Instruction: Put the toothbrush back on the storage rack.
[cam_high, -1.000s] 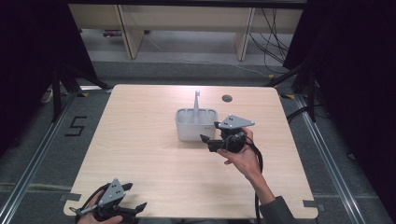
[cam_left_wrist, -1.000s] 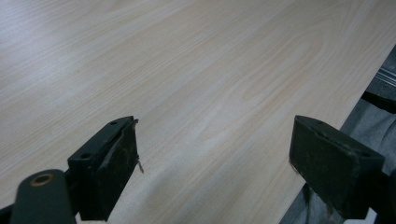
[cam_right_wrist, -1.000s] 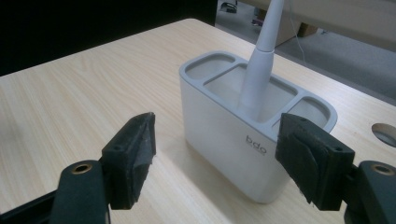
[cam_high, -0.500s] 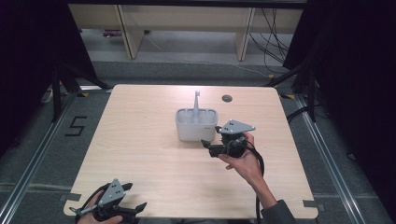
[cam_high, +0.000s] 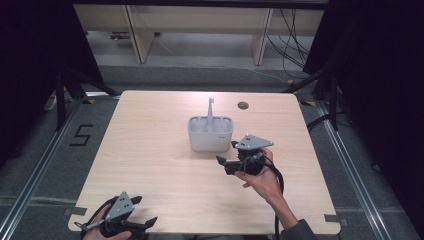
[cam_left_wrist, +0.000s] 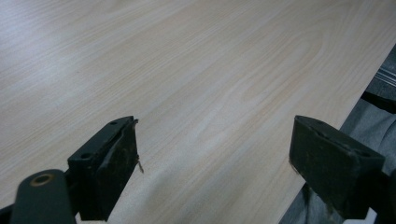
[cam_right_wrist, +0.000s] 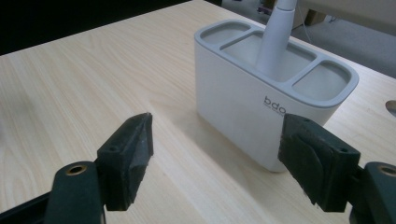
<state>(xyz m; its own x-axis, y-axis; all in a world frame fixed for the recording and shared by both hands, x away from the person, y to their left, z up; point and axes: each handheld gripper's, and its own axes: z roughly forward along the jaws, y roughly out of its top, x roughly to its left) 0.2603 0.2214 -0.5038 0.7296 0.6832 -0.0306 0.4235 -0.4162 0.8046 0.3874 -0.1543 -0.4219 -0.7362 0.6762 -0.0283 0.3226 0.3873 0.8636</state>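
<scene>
A white three-compartment caddy (cam_high: 210, 135) with an upright handle (cam_high: 211, 111) stands at the middle of the wooden table (cam_high: 150, 150). My right gripper (cam_high: 226, 163) hovers just right of and in front of it, open, pointing left. In the right gripper view the caddy (cam_right_wrist: 261, 116) and its handle (cam_right_wrist: 279, 37) sit just beyond the open right gripper (cam_right_wrist: 215, 156), with nothing between the jaws. My left gripper (cam_high: 149, 223) rests open at the table's near left corner. In the left gripper view the left gripper (cam_left_wrist: 215, 158) spans bare wood (cam_left_wrist: 187, 70) by the table's edge.
A small dark round hole (cam_high: 243, 105) sits in the tabletop behind the caddy. Beyond the far edge are wooden furniture legs (cam_high: 135, 35) and cables (cam_high: 295, 35) on the floor. A "5" marking (cam_high: 82, 135) lies on the floor at the left.
My right gripper has drawn back slightly from the caddy toward the person. The left gripper and the caddy have stayed put.
</scene>
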